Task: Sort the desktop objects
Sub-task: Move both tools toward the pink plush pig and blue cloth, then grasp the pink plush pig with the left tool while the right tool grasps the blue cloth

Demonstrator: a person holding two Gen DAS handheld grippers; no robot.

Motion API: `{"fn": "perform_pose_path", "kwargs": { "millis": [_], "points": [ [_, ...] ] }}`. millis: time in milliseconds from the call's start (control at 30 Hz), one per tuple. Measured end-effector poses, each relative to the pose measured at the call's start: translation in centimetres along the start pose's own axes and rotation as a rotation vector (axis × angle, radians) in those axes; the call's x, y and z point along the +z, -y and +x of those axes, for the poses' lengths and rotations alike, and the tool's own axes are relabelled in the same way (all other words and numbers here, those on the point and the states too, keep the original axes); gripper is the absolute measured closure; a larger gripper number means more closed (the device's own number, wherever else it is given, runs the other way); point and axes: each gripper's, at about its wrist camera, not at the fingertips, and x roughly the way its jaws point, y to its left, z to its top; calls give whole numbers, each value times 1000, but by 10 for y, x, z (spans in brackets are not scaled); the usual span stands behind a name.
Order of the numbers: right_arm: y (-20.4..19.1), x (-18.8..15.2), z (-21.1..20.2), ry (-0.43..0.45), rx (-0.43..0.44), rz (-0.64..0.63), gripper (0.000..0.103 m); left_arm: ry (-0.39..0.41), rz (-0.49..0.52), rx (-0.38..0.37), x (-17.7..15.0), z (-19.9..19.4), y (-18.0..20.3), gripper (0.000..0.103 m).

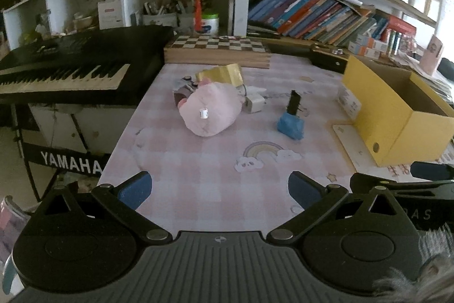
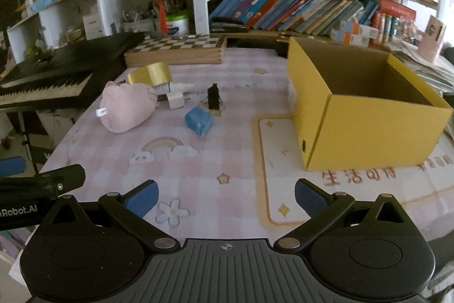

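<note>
Both the left tongs (image 1: 220,190) and right tongs (image 2: 226,195) hang wide and empty over a pink-checked worktop (image 1: 198,183) where a pink plush (image 1: 211,110), blue pouch (image 1: 290,127) and open yellow box (image 2: 354,115) sit below crowded bookshelves (image 2: 298,4), the small clutter behind the plush indistinct, beside a "YAMAHA" keyboard (image 1: 71,70).

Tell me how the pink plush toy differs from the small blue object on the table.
The pink plush toy is much larger than the small blue object. The plush looks soft and rounded with a white tag; the blue object is blocky and angular. The plush lies on the keyboard side, against the clutter by the gold tape roll; the blue object sits nearer the yellow box. Both rest on the pink checked tablecloth, untouched by either gripper.
</note>
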Motion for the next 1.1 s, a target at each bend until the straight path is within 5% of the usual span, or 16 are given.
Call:
{"fn": "perform_pose_path", "kwargs": {
  "millis": [800,1100],
  "points": [
    [2,77,107,-55,176,-84,3,26,-65,47,78,91,-8,0],
    [-9,77,155,-141,211,-194,36,-39,-31,85,89,146,-10,0]
  ]
}}
